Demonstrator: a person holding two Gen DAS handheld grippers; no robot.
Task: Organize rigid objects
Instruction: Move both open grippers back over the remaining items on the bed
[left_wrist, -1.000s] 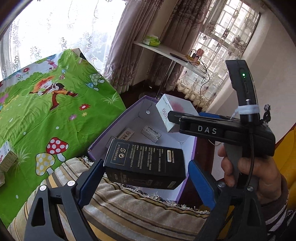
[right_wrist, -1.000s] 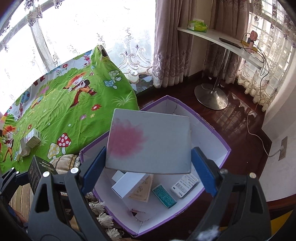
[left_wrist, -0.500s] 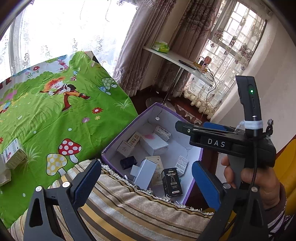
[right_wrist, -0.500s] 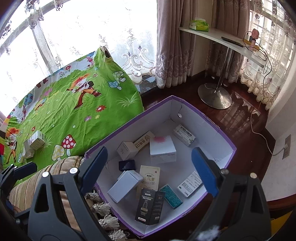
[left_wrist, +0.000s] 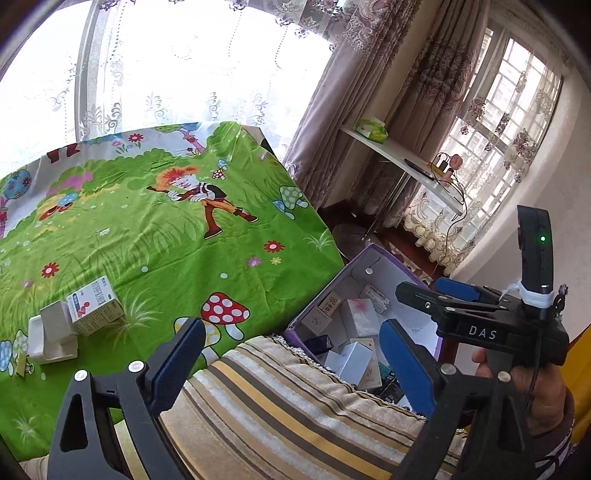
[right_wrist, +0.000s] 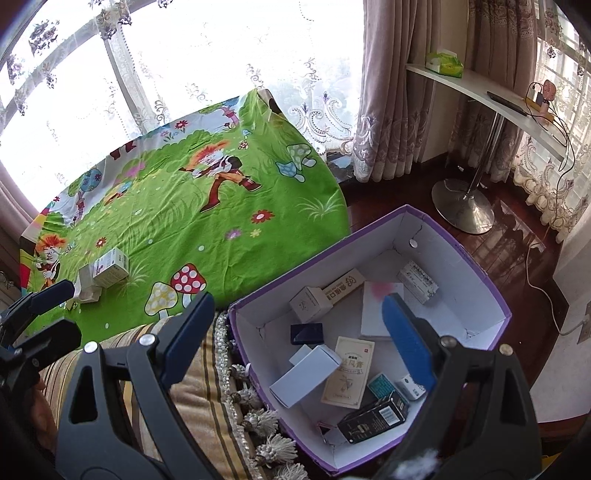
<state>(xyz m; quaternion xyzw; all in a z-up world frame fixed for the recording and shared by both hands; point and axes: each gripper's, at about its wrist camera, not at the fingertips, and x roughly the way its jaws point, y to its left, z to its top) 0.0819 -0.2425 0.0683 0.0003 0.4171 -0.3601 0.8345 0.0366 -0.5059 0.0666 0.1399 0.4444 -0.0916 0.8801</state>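
Blown-out daylight from window; fisheye-bent, dark corners

A bright green cartoon-printed cloth carries red-and-white spotted mushrooms, small flowers and an orange-haired figure. The open cardboard box is purple outside and white inside. Within it lie a glossy black carton, a plain white carton and a cream flat packet. A tan, brown-and-yellow striped cushion lies beside it.

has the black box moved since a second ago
Yes. The black box left the left gripper, whose jaws are now empty, and lies inside the purple box, near its front wall.
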